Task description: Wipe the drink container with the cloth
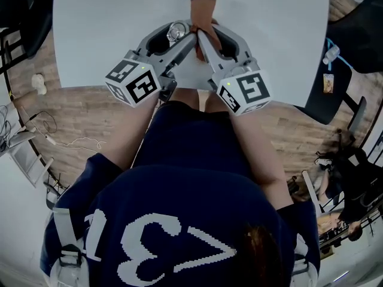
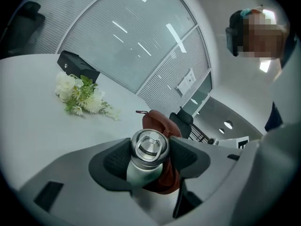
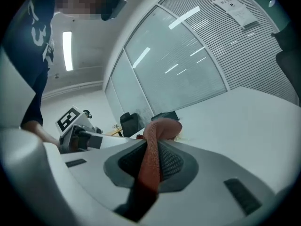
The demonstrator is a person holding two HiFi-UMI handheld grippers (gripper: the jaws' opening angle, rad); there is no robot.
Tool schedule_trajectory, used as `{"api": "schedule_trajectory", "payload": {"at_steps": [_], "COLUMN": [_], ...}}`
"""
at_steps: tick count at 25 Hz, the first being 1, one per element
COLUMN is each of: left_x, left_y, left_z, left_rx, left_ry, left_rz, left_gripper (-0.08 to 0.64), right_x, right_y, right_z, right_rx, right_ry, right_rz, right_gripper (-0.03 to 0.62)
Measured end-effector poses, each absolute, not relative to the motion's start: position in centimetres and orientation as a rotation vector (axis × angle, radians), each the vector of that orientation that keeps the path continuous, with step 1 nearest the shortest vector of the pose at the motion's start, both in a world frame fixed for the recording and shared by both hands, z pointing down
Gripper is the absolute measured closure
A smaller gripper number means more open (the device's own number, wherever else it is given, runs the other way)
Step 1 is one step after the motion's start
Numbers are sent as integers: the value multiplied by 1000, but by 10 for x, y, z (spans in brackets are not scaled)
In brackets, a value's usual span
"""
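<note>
My left claw (image 2: 149, 149) clamped on steel drink container (image 2: 141, 173), right claw (image 3: 153, 160) pinching rust cloth (image 3: 162, 128) just beside it, near table (image 1: 275, 34) edge below both claws, bare white top ahead, flowers (image 2: 81, 95) ahead-left, glass wall (image 2: 127, 46) beyond

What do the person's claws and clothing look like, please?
The left claw and right claw are pale grey shells with black textured pads, each carrying a black-and-white marker cube. The person wears a navy short-sleeved shirt with white print.
</note>
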State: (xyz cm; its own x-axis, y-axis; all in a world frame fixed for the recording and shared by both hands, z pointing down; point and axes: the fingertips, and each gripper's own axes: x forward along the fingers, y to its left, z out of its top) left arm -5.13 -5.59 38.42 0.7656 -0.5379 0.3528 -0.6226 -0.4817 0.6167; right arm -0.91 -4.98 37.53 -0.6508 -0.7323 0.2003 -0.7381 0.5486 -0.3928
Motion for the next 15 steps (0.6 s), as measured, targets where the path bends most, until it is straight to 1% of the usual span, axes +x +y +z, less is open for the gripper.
{"api": "schedule_trajectory", "payload": {"at_steps": [5, 11, 15], "left_x": [-53, -60, -61], "left_y": [-54, -56, -56], "left_z": [385, 386, 387], "left_rx": [2163, 2111, 2093], "left_ry": [-875, -883, -900], "left_rz": [119, 72, 56], "left_gripper": [295, 295, 295], "right_x": [3, 31, 30], "right_y": [-48, -45, -44], "right_z": [395, 449, 448], "right_rx": [1333, 1340, 1335], "right_ry": [-2661, -2401, -2406], "right_rz": [662, 613, 626], "right_gripper": [520, 520, 520]}}
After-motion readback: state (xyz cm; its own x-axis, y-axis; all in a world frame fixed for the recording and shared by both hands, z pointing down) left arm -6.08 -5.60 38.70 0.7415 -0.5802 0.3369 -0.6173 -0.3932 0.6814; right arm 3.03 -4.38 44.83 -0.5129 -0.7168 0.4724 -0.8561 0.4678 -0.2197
